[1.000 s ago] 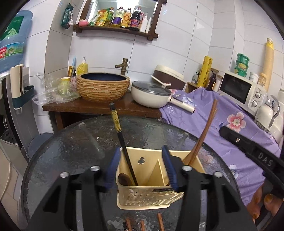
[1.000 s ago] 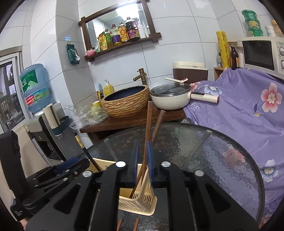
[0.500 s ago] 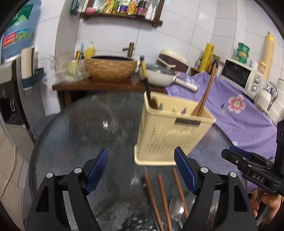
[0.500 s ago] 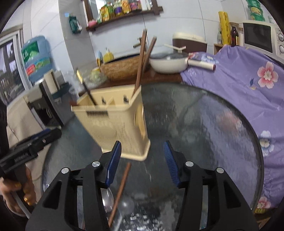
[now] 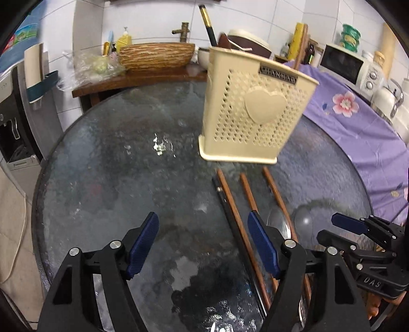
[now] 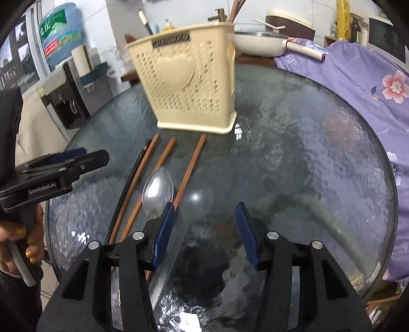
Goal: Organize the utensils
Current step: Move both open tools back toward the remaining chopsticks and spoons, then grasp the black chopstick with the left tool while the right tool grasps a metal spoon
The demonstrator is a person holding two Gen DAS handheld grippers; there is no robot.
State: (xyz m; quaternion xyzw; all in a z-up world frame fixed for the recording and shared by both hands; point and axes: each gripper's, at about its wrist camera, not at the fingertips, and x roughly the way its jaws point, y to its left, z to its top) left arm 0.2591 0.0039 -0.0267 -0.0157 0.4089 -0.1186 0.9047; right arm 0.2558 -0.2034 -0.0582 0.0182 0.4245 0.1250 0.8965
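A cream perforated utensil holder [image 5: 253, 115] [image 6: 189, 84] stands on the round glass table [image 5: 115, 166] and holds a black chopstick [image 5: 208, 24] and brown chopsticks [image 6: 236, 7]. In front of it lie several brown chopsticks [image 5: 231, 204] [image 6: 190, 166], one black chopstick [image 5: 237, 235] and a metal spoon [image 6: 157, 190] [image 5: 280, 222]. My left gripper [image 5: 203, 245] is open and empty above the table, left of the loose chopsticks. My right gripper [image 6: 204, 232] is open and empty; its left finger is close by the spoon.
A purple flowered cloth [image 6: 358, 76] covers the counter on the right, with a microwave [image 5: 345, 65]. Behind the table a wooden shelf carries a woven basin [image 5: 156, 55] and a white pan [image 6: 258, 42]. A water dispenser [image 6: 58, 84] stands at the left.
Both grippers have pulled back and down from the holder toward the near side of the table. The right gripper, shut on the brown chopsticks a second ago, has let go and opened.
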